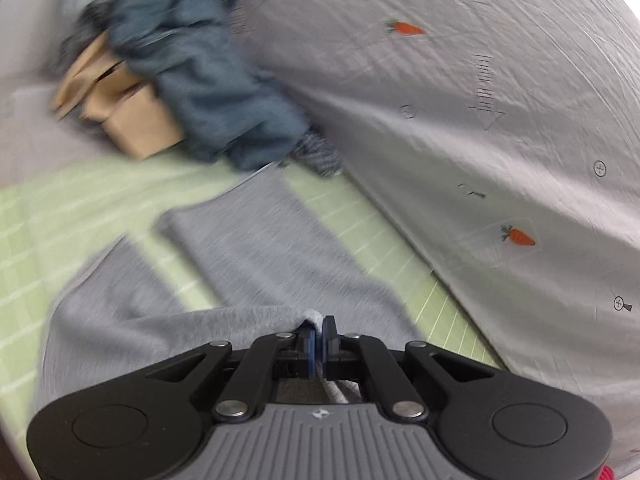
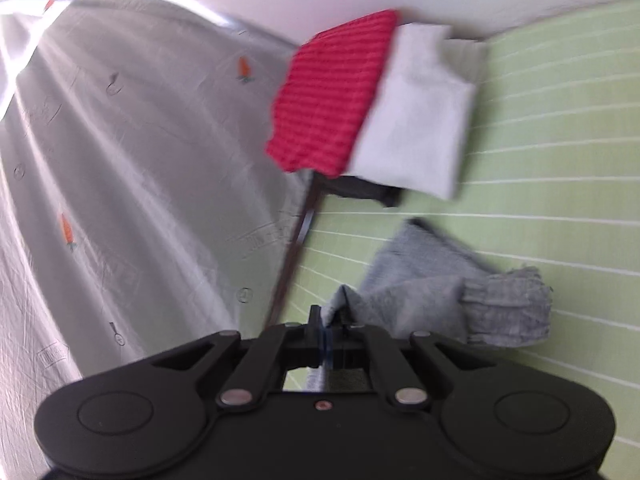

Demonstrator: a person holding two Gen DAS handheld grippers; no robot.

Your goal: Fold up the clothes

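Note:
A light grey garment [image 1: 256,264] lies spread on the green checked mat [image 1: 80,208], with two long parts reaching away. My left gripper [image 1: 319,330] is shut on a bunched edge of it at the near side. In the right wrist view my right gripper [image 2: 325,320] is shut on another edge of the grey garment [image 2: 432,292], whose ribbed cuff [image 2: 508,304] hangs to the right above the mat [image 2: 560,184].
A heap of blue-grey clothes [image 1: 200,80] and a tan folded piece [image 1: 120,108] lie at the mat's far end. A grey carrot-print sheet [image 1: 480,120] rises along the right. A stack of folded red [image 2: 332,100], white [image 2: 420,120] and dark pieces sits beyond the right gripper.

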